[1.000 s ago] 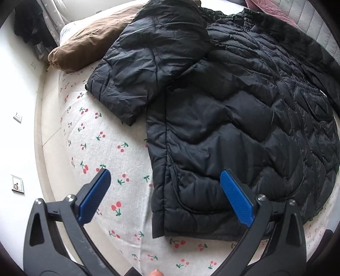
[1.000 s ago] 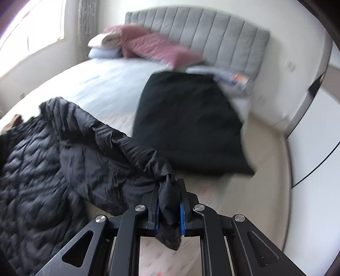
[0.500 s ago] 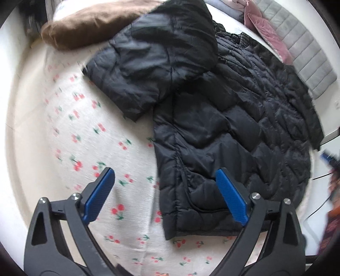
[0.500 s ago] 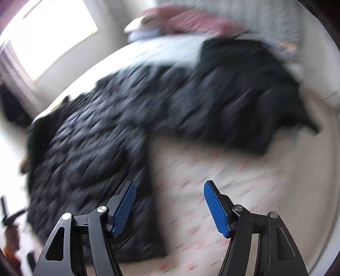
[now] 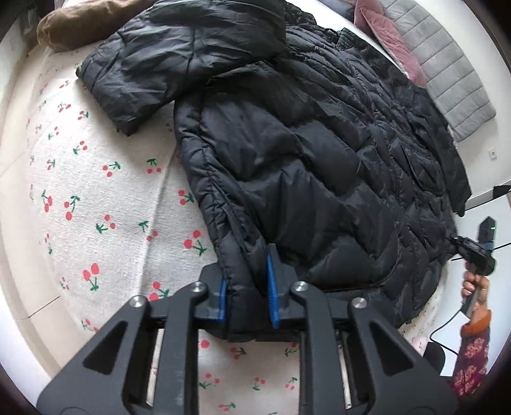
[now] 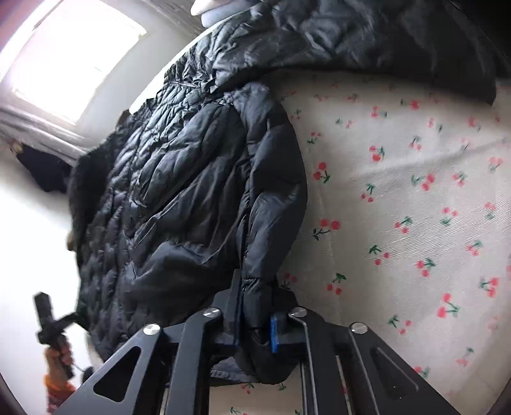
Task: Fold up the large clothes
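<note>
A black puffer jacket [image 5: 319,159] lies spread on the cherry-print bed sheet [image 5: 95,198], one sleeve [image 5: 179,64] folded across its upper part. My left gripper [image 5: 247,297] is closing its jaws on the jacket's near hem corner, and the blue pads press the fabric from both sides. In the right wrist view the jacket [image 6: 191,191] runs up and to the left. There my right gripper [image 6: 255,325] is shut on the other hem corner, which bunches between the pads. A hand holds each gripper in the other's view: the right gripper [image 5: 476,255] and the left gripper [image 6: 48,319].
A brown pillow [image 5: 83,22] lies at the bed's far left edge. Pink pillows [image 5: 392,41] lean on the grey padded headboard [image 5: 453,79]. More black fabric [image 6: 383,32] lies across the sheet at the top of the right view. A bright window [image 6: 73,54] is beyond the bed.
The left gripper dropped from open above the hem onto its corner and closed on it. The right gripper let go of the sleeve, swung down, opened, then closed on the other hem corner.
</note>
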{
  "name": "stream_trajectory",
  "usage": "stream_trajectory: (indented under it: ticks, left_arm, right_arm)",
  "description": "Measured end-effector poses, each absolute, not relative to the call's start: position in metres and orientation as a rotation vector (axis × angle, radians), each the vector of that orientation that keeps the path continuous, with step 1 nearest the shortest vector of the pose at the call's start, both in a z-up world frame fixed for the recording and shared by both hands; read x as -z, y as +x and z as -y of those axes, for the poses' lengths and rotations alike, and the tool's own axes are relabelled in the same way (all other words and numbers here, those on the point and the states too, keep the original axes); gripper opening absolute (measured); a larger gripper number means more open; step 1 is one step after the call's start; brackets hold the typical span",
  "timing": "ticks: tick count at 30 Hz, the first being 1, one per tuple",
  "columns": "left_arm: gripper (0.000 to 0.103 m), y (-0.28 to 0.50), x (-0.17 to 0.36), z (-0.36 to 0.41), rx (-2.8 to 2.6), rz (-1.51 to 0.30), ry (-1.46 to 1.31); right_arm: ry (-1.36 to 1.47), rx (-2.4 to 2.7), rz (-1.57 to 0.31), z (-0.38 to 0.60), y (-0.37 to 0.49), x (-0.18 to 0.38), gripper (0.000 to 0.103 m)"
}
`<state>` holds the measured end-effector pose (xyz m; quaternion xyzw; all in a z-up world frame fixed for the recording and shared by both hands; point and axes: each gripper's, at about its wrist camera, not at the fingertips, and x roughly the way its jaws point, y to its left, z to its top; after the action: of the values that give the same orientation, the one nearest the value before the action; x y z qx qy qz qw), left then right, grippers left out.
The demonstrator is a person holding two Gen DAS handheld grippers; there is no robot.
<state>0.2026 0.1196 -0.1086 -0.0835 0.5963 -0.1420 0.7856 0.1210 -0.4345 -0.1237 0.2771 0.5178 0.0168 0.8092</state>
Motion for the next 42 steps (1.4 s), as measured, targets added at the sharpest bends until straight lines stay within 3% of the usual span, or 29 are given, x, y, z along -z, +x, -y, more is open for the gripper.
stream_trajectory:
  ticks: [15, 18, 20, 23, 24, 25, 26, 29, 38, 42]
  left_arm:
    - [0.017, 0.177, 0.093, -0.105, 0.457, -1.356, 0.008]
    - [0.019, 0.175, 0.096, -0.102, 0.503, -1.383, 0.065]
    - [0.024, 0.186, 0.094, -0.104, 0.518, -1.378, 0.064]
    - [0.050, 0.203, 0.080, -0.123, 0.474, -1.324, 0.056]
    - [0.068, 0.199, 0.073, -0.130, 0.455, -1.292, 0.057]
    - [0.082, 0.203, 0.062, -0.140, 0.423, -1.236, 0.054]
    - [0.084, 0.198, 0.057, -0.155, 0.407, -1.200, 0.046]
    - [0.084, 0.214, 0.050, -0.178, 0.357, -1.159, -0.007]
    - [0.083, 0.293, 0.106, -0.229, 0.262, -1.134, -0.415]
    - [0.063, 0.319, 0.132, -0.234, 0.235, -1.153, -0.531]
  right_arm:
    - [0.495, 0.092, -1.138, 0.402, 0.029, 0.066, 0.006]
    - [0.454, 0.124, -1.175, 0.392, 0.024, 0.070, 0.008]
    - [0.446, 0.144, -1.204, 0.390, 0.031, 0.070, 0.015]
    - [0.504, 0.188, -1.203, 0.399, 0.041, 0.064, 0.029]
    - [0.513, 0.197, -1.190, 0.404, 0.041, 0.058, 0.032]
    - [0.514, 0.200, -1.175, 0.406, 0.038, 0.055, 0.042]
    - [0.512, 0.200, -1.144, 0.406, 0.038, 0.044, 0.053]
    - [0.499, 0.187, -1.087, 0.403, 0.040, 0.023, 0.064]
    - [0.498, 0.113, -1.069, 0.367, 0.038, 0.020, 0.065]
    - [0.508, 0.082, -1.077, 0.353, 0.046, 0.029, 0.065]
